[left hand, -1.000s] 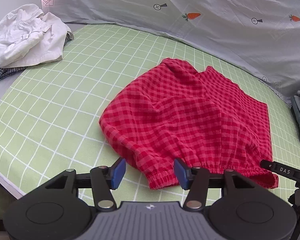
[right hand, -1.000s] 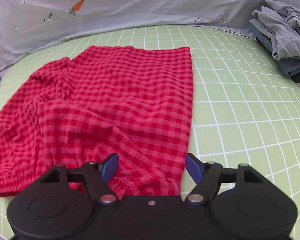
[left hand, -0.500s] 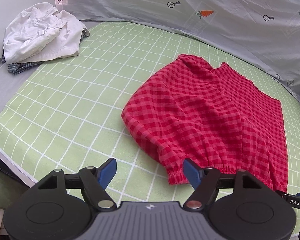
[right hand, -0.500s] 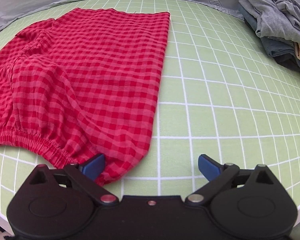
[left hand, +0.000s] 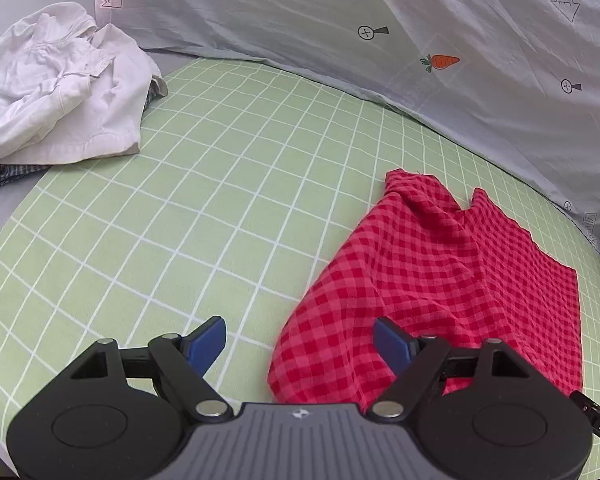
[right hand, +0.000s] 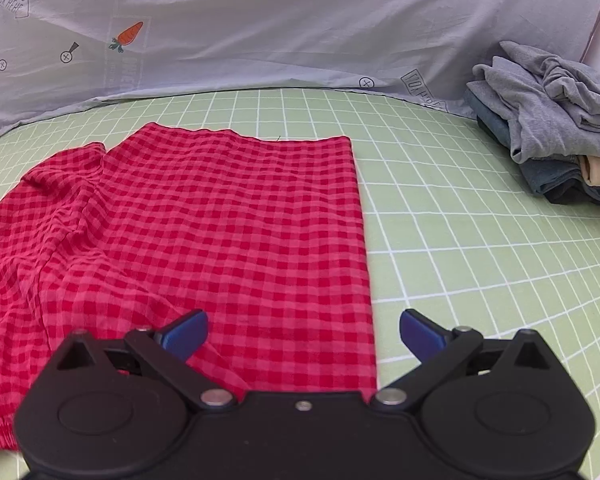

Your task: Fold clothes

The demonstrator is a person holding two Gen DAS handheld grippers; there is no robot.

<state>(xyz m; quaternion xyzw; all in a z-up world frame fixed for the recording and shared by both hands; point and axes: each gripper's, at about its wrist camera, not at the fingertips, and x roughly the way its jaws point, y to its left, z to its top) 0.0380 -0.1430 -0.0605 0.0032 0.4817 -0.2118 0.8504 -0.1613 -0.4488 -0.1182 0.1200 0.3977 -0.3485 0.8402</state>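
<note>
A red checked garment (left hand: 440, 280) lies on the green grid sheet (left hand: 180, 220), with rumpled folds on its left side. In the right wrist view the garment (right hand: 220, 240) spreads flat with a straight right edge. My left gripper (left hand: 300, 344) is open and empty, above the garment's near left corner. My right gripper (right hand: 304, 330) is open and empty, over the garment's near right part.
A crumpled white garment (left hand: 56, 92) lies on a dark checked one at the far left. A stack of grey and blue folded clothes (right hand: 552, 128) sits at the far right. A pale blue printed sheet (right hand: 260, 32) rises behind the green sheet (right hand: 480, 260).
Both grippers have let go of the garment's waistband and opened wider. The left view swung left, the right view rose and pulled back over the garment.
</note>
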